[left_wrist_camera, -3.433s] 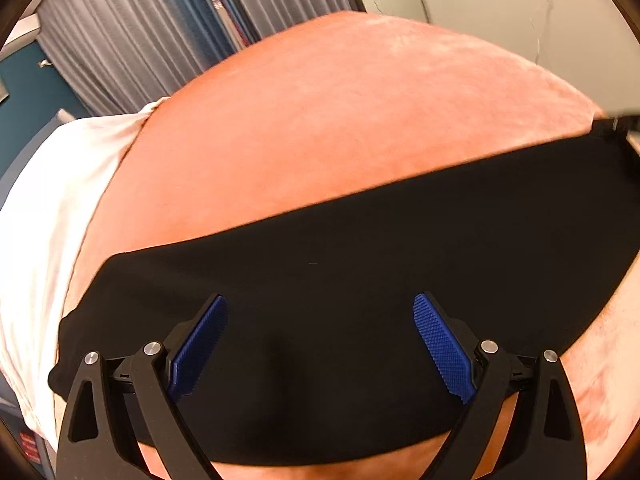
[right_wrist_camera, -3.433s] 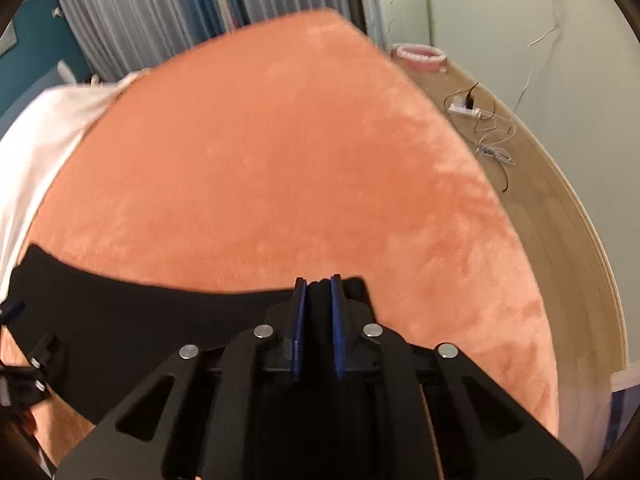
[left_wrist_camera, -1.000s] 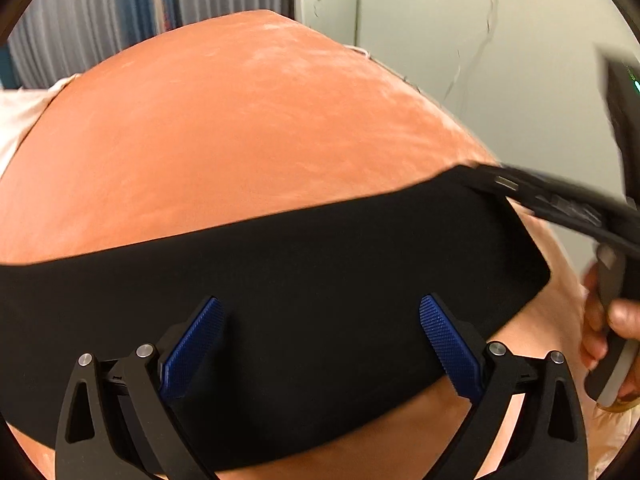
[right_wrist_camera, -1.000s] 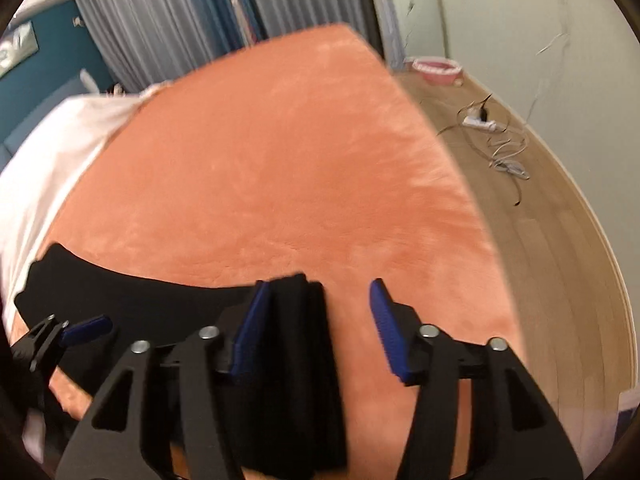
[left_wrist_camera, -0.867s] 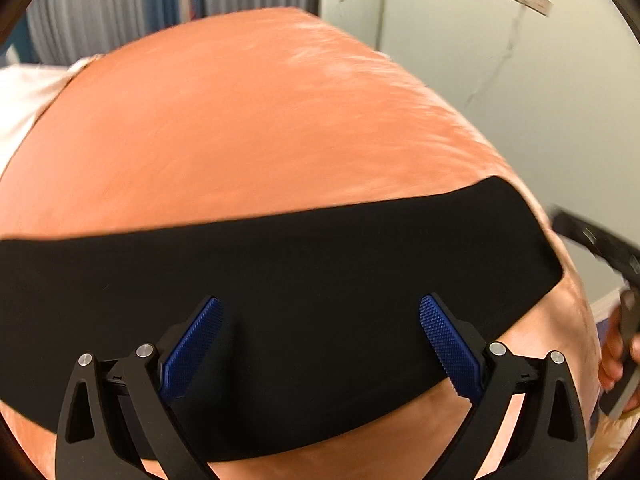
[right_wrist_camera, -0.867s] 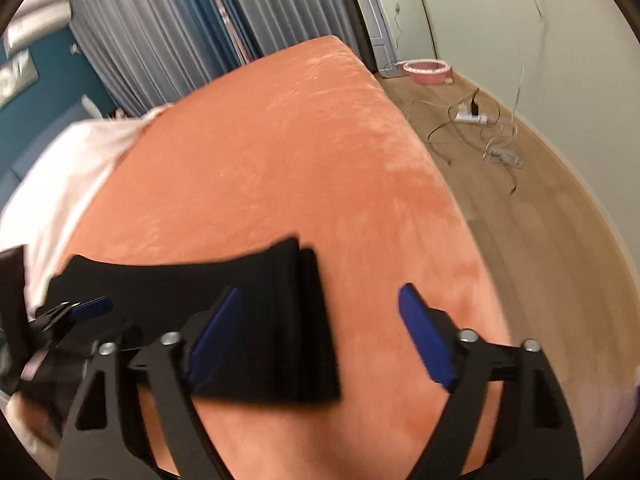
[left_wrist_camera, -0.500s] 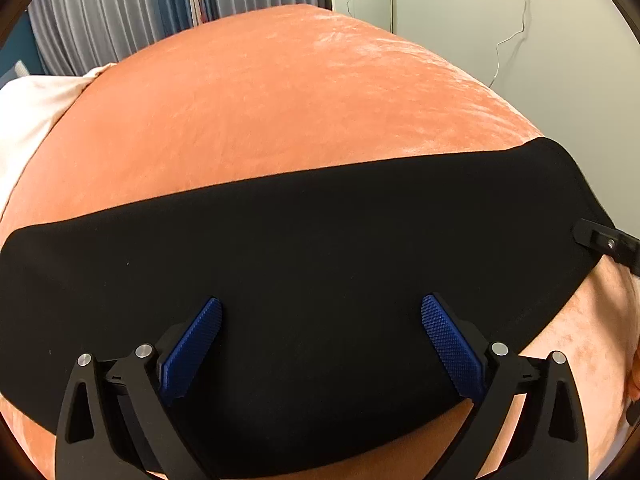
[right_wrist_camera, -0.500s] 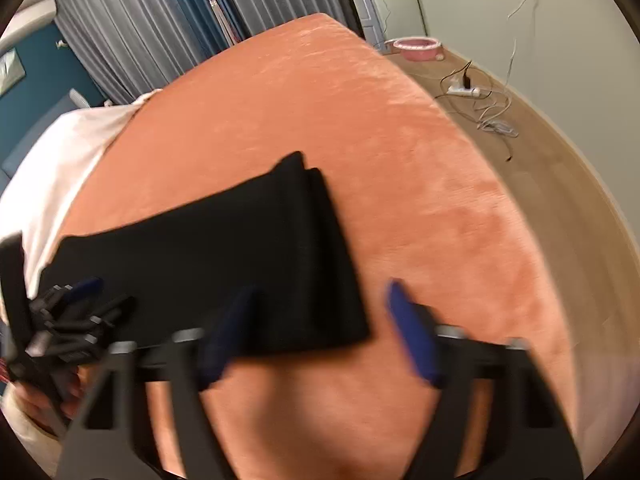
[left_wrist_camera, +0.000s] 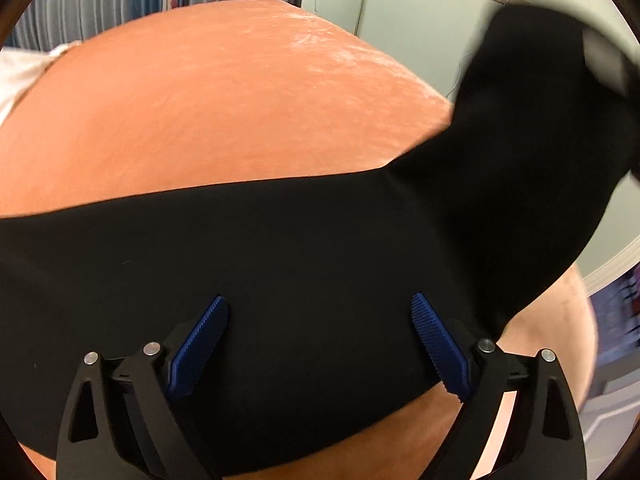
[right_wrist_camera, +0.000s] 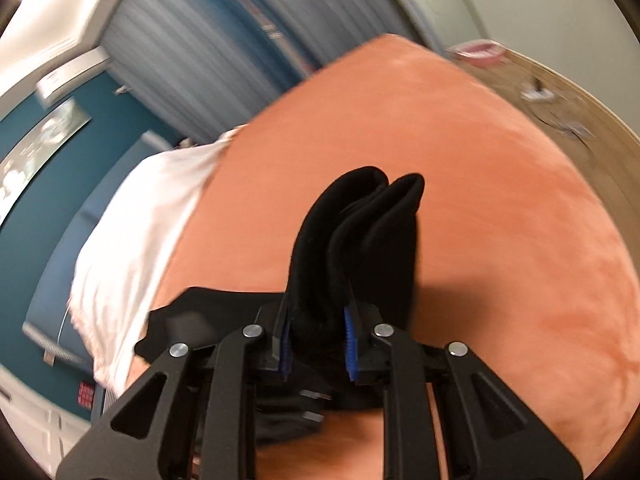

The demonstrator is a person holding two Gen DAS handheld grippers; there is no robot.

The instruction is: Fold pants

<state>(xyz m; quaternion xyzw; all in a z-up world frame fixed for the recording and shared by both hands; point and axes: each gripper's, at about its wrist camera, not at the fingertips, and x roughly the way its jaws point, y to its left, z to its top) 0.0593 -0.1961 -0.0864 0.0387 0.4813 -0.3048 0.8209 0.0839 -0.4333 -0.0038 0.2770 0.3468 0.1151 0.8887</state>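
Note:
The black pants (left_wrist_camera: 280, 240) lie as a long folded band across the orange blanket (left_wrist_camera: 224, 100). My left gripper (left_wrist_camera: 320, 344) is open, its blue pads just above the middle of the band, holding nothing. The right end of the pants (left_wrist_camera: 540, 140) is lifted high off the bed. In the right wrist view my right gripper (right_wrist_camera: 316, 344) is shut on that doubled end of the pants (right_wrist_camera: 360, 232), which stands up between the jaws. The rest of the pants (right_wrist_camera: 208, 308) trails down to the left.
A white sheet (right_wrist_camera: 140, 232) covers the bed's left part. Grey curtains (right_wrist_camera: 224, 40) and a teal wall (right_wrist_camera: 80, 160) stand behind. To the right are wooden floor with cables (right_wrist_camera: 560, 92), a pink bowl (right_wrist_camera: 480, 50) and a pale wall (left_wrist_camera: 420, 32).
My right gripper has closed on the right end of the pants and lifted it off the blanket. My left gripper has stayed open over the middle of the band.

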